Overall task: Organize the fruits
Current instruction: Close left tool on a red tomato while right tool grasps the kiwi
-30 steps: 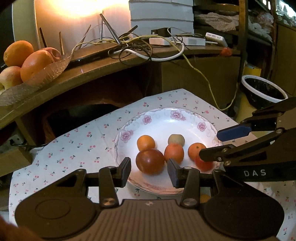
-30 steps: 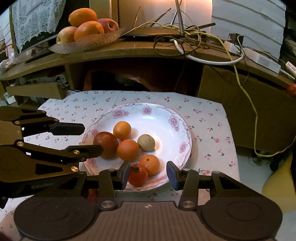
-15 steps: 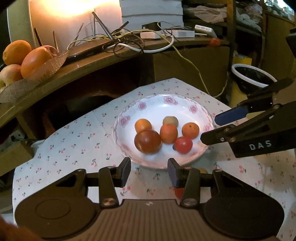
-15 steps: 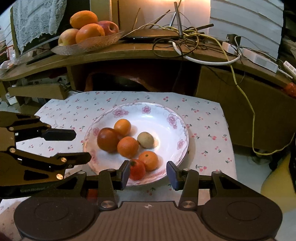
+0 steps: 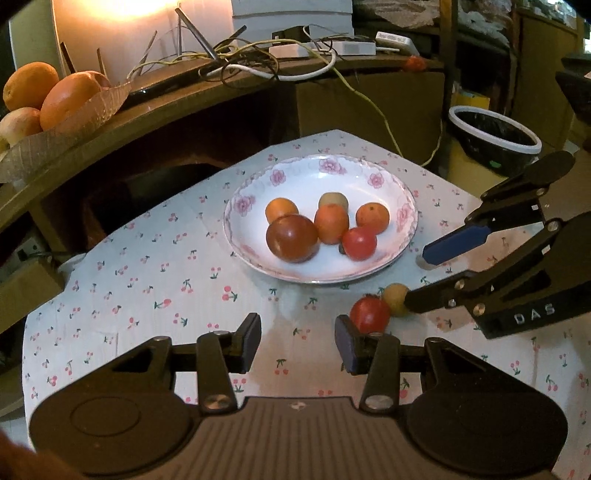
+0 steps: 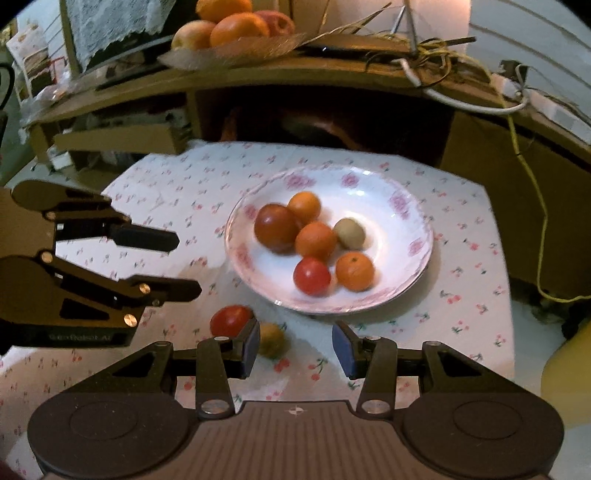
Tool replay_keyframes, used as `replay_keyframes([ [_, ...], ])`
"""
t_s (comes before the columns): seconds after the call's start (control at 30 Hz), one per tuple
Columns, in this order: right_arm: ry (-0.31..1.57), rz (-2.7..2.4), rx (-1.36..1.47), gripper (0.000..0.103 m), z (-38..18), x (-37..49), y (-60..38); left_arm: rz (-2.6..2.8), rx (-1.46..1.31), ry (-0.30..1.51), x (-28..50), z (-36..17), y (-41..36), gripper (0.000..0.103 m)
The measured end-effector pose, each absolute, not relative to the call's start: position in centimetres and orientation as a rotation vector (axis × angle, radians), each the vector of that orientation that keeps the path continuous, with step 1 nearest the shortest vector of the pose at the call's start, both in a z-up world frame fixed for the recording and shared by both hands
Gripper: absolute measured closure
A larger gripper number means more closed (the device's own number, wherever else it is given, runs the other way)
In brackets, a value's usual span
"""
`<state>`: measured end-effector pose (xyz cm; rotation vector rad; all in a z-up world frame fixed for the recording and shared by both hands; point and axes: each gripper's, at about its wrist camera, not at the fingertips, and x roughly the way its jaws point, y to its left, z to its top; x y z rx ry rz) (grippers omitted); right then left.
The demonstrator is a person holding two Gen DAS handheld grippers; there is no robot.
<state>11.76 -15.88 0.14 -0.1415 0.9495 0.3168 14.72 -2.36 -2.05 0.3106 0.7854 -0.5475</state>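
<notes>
A white flowered plate [image 5: 321, 166] [image 6: 417, 229] on the cherry-print cloth holds several fruits: a big dark red tomato [image 5: 291, 238] [image 6: 275, 227], oranges, a kiwi and a small red tomato [image 5: 359, 243] [image 6: 312, 276]. In front of the plate, on the cloth, lie a loose red tomato [image 5: 369, 315] [image 6: 231, 319] and a yellowish kiwi [image 5: 395, 298] [image 6: 272, 339]. My left gripper [image 5: 297, 341] [image 6: 184, 264] is open and empty, with the loose tomato just outside its right finger. My right gripper [image 6: 295, 347] [image 5: 417, 278] is open, and the loose kiwi lies by its left finger.
Behind the table runs a wooden shelf with a glass dish of oranges and apples [image 5: 55, 96] [image 6: 236, 29] and tangled cables [image 5: 258, 62]. A black bin with a white rim [image 5: 495, 136] stands beyond the table's right corner. The cloth [image 5: 147, 277] extends leftward.
Both grippers have drawn back from the plate toward the table's near side. The loose tomato and kiwi on the cloth have come into view. Neither gripper's opening has changed.
</notes>
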Motion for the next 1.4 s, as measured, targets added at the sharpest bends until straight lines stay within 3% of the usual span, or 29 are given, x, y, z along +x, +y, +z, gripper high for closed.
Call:
replay_keyframes([
  [0.57,0.995,0.384,-0.180,0.058,-1.8,12.7,-14.5,-0.576,0.312,0.802,14.5,-2.3,-2.0,0.054],
  [0.8,1.019,0.400,-0.179,0.078,-2.0,12.8,-14.6,-0.609,0.310,0.821,14.5,-2.7,-2.6,0.054],
  [1.4,1.047,0.358,-0.178,0.078,-1.4,12.0,-16.8,-0.658,0.306,0.862,15.3,-4.2,-6.4,0.054],
])
